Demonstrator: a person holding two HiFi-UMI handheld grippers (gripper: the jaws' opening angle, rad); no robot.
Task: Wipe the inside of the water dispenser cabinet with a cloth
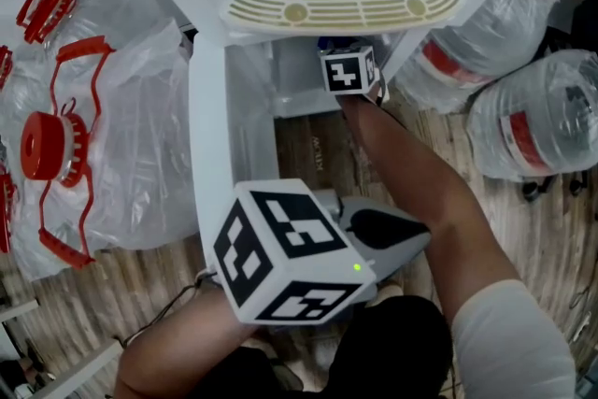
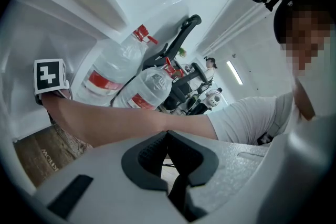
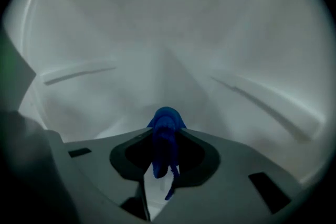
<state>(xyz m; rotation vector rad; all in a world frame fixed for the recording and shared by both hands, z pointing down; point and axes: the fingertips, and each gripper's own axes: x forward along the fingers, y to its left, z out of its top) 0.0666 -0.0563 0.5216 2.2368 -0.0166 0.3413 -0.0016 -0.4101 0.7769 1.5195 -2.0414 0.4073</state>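
Observation:
The white water dispenser's cabinet (image 1: 249,104) stands open below the drip grille (image 1: 341,3). My right gripper (image 1: 349,71) reaches into it, so only its marker cube shows in the head view. In the right gripper view, the right gripper (image 3: 165,136) is shut on a blue cloth (image 3: 166,128) that bunches up between the jaws, close to the white back wall (image 3: 173,44) of the cabinet. My left gripper (image 1: 411,236) hangs outside in front of the cabinet, over the person's lap. Its jaws (image 2: 167,136) are shut with nothing in them.
Two large water bottles (image 1: 491,28) (image 1: 542,117) lie on the wood floor right of the dispenser. Left of it lie bagged bottles with red caps and handles (image 1: 56,140). The cabinet door (image 1: 207,145) stands open at the left. The person's right forearm (image 1: 402,173) crosses the opening.

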